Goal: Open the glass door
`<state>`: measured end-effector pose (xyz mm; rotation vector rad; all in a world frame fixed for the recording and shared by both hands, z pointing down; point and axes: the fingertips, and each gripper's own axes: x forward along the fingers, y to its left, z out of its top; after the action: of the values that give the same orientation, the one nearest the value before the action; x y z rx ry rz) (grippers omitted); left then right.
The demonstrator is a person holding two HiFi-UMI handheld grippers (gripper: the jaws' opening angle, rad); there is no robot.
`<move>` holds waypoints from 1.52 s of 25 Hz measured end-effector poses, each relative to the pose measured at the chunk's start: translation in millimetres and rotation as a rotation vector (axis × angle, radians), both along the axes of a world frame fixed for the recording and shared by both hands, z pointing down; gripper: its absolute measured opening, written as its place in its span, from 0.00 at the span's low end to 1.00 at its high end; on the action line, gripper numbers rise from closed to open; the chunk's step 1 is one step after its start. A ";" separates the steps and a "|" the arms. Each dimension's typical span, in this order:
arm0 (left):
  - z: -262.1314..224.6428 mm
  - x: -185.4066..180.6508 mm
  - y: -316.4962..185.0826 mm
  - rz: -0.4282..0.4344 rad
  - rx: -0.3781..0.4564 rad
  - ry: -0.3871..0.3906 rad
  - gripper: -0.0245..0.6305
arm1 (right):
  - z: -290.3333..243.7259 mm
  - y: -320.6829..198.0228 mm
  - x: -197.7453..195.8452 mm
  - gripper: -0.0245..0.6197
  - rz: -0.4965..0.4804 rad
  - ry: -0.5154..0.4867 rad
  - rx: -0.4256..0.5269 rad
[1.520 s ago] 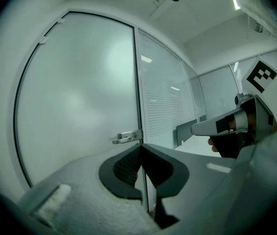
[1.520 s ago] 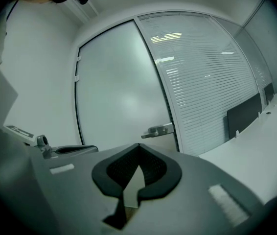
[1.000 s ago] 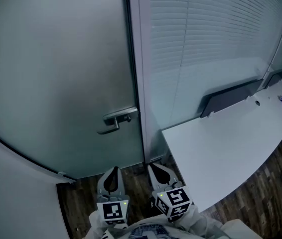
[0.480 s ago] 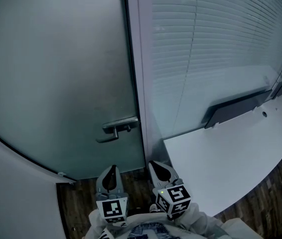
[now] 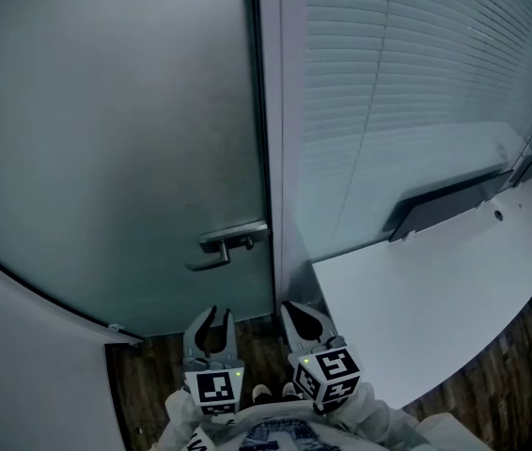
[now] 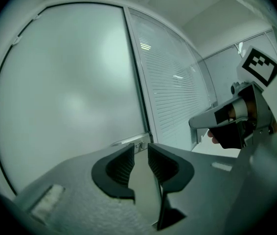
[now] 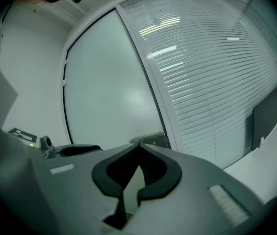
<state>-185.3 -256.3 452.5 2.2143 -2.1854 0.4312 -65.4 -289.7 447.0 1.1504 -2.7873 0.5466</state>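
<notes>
Left claw [image 5: 212, 314] is cracking open now, its jaws just parting a little with nothing between them, while the right claw [image 5: 302, 310] is staying pinched shut and empty. Both are hanging low, well short of the door handle [image 5: 231, 244] on the frosted glass door [image 5: 106, 139], which is sitting closed. The left seems to be readying for that lever, with the reach yet to come.

one glass door [image 5: 106, 139], one handle [image 5: 233, 244], two grippers [image 5: 213, 316] [image 5: 292, 310]
</notes>
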 end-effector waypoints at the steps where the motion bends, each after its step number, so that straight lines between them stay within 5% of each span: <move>1: 2.6 -0.7 0.5 0.009 -0.011 -0.021 0.19 | 0.3 1.8 -3.2 0.05 -0.003 0.001 -0.002; 11: 28.9 -11.5 -9.2 0.092 -0.119 -0.332 0.36 | 7.0 6.1 -14.0 0.05 0.010 0.018 -0.020; 16: 31.6 -20.2 -27.1 0.092 -0.131 -0.665 0.38 | 15.0 8.0 -6.6 0.05 0.036 0.035 -0.043; 18: 37.6 -26.7 -33.7 0.084 -0.149 -0.743 0.38 | 17.6 11.1 -4.5 0.05 0.041 0.041 -0.049; 28: 60.4 -49.3 -77.5 0.093 -0.194 -0.923 0.38 | 29.8 12.0 11.2 0.05 0.076 0.050 -0.087; 38: 84.4 -63.4 -109.7 0.113 -0.250 -1.015 0.38 | 34.8 6.0 16.8 0.05 0.094 0.065 -0.103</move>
<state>-248.8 -366.0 537.0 2.2058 -2.0799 2.0640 -48.6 -283.7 481.8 1.2580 -2.6288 0.6414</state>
